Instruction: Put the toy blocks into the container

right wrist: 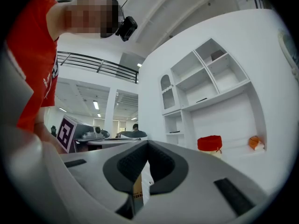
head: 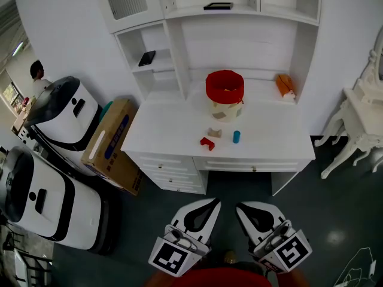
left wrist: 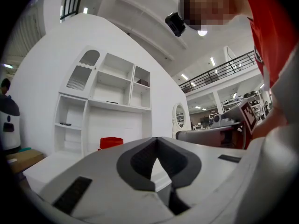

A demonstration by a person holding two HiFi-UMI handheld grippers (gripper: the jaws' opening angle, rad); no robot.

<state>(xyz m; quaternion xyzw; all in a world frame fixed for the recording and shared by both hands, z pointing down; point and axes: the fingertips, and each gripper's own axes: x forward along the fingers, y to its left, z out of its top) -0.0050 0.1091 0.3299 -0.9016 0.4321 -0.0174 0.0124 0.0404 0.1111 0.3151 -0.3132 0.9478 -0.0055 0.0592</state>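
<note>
On the white desk (head: 179,133) stands a fabric container with a red rim (head: 225,93). In front of it lie three toy blocks: a red one (head: 207,142), a tan one (head: 215,133) and an upright blue one (head: 236,137). My left gripper (head: 207,206) and right gripper (head: 245,209) hang low near my body, well short of the desk. Both are shut with nothing between their jaws. The container (left wrist: 111,143) appears small and far off in the left gripper view, and the container (right wrist: 209,143) likewise in the right gripper view.
An orange object (head: 285,85) lies at the desk's back right. White shelving (head: 179,17) rises above the desk. A cardboard box (head: 114,142) leans left of the desk, beside two white machines (head: 60,115). A white ornate table (head: 359,118) stands at the right.
</note>
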